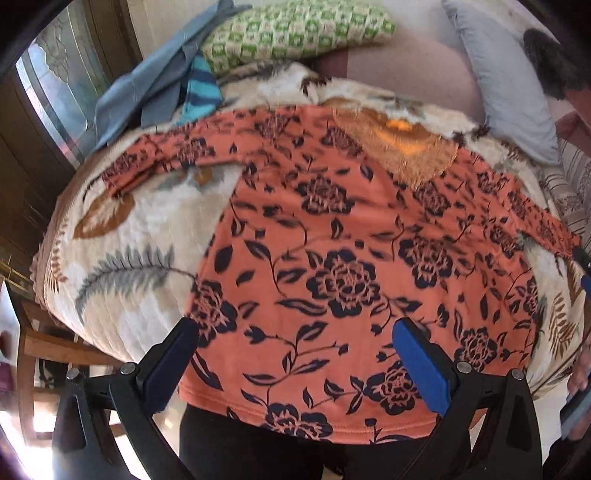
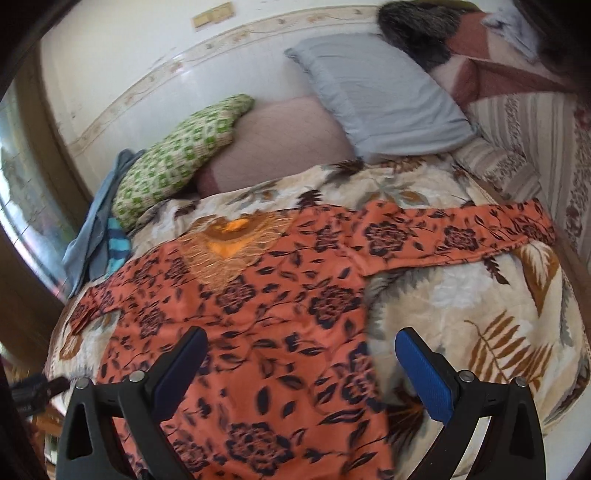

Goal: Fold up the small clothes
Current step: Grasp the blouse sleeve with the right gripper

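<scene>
An orange top with dark flower print [image 1: 332, 258] lies spread flat on a leaf-patterned blanket [image 1: 140, 236], both sleeves stretched out sideways, its embroidered neck at the far end. It also shows in the right wrist view [image 2: 258, 314]. My left gripper [image 1: 295, 332] is open and empty, hovering above the top's lower hem. My right gripper [image 2: 301, 347] is open and empty above the top's right side edge, near the blanket [image 2: 480, 314].
A green patterned cushion [image 1: 295, 33], a grey pillow [image 2: 376, 96], a pink pillow [image 2: 288, 144] and a heap of blue-grey clothes [image 1: 155, 85] lie at the bed's far end. A wooden chair [image 1: 40, 350] stands left of the bed.
</scene>
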`<state>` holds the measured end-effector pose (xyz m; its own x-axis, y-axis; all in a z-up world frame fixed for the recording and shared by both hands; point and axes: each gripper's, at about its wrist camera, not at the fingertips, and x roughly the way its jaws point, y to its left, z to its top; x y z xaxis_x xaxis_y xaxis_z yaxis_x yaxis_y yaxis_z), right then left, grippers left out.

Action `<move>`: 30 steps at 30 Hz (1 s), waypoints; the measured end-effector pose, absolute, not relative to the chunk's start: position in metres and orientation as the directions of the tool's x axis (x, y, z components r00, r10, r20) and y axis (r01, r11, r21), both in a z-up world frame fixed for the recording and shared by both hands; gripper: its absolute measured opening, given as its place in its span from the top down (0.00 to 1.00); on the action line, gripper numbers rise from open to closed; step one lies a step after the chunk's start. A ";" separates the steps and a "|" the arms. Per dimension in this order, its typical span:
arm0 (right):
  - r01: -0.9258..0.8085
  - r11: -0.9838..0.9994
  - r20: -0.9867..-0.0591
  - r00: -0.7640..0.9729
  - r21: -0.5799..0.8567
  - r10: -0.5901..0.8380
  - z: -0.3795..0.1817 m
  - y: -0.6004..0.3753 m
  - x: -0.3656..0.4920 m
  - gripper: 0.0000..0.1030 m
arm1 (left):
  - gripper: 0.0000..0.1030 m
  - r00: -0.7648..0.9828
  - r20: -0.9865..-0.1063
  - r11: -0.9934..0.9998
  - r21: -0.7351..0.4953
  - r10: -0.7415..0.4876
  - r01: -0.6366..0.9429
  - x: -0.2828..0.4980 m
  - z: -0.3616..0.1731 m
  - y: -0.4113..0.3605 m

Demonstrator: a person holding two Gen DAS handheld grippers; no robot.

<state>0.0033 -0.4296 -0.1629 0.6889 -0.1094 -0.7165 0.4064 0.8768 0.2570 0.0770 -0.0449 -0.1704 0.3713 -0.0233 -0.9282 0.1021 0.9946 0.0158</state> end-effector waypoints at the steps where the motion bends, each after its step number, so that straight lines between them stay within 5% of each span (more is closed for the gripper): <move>1: 0.457 0.851 -0.730 0.670 0.260 -0.137 -0.174 -0.455 0.009 0.00 | 0.00 0.323 -0.946 0.993 0.008 -0.031 0.119 0.078 -0.182 -0.051; 9: 0.663 0.536 -0.711 0.686 0.523 -0.156 -0.238 -0.653 0.036 0.03 | 0.00 0.297 -0.955 0.988 0.062 0.017 0.143 0.081 -0.199 -0.082; 12: 0.686 0.376 -0.696 0.705 0.623 -0.136 -0.259 -0.698 0.031 0.15 | 0.00 0.336 -0.942 0.985 0.066 0.009 0.159 0.085 -0.193 -0.095; 17: 0.650 0.231 -0.640 0.758 0.724 -0.129 -0.278 -0.728 0.010 0.28 | 0.00 0.361 -0.932 0.976 0.041 -0.040 0.215 0.104 -0.193 -0.114; 24: 0.624 0.211 -0.609 0.781 0.752 -0.138 -0.287 -0.744 0.025 0.34 | 0.00 0.316 -0.946 0.970 0.005 -0.074 0.243 0.114 -0.210 -0.123; 26: 0.639 0.187 -0.625 0.769 0.746 -0.131 -0.293 -0.751 0.031 0.75 | 0.00 0.316 -0.945 0.972 -0.011 -0.087 0.236 0.115 -0.210 -0.116; 30: 0.664 0.167 -0.641 0.747 0.729 -0.176 -0.282 -0.747 0.034 0.89 | 0.00 0.343 -0.936 0.978 -0.012 -0.083 0.207 0.117 -0.204 -0.096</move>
<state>0.0345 -0.7470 -0.2817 0.7472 -0.1764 -0.6408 0.6643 0.1669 0.7286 0.1171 -0.0956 -0.2044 0.3431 -0.0834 -0.9356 0.2065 0.9784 -0.0115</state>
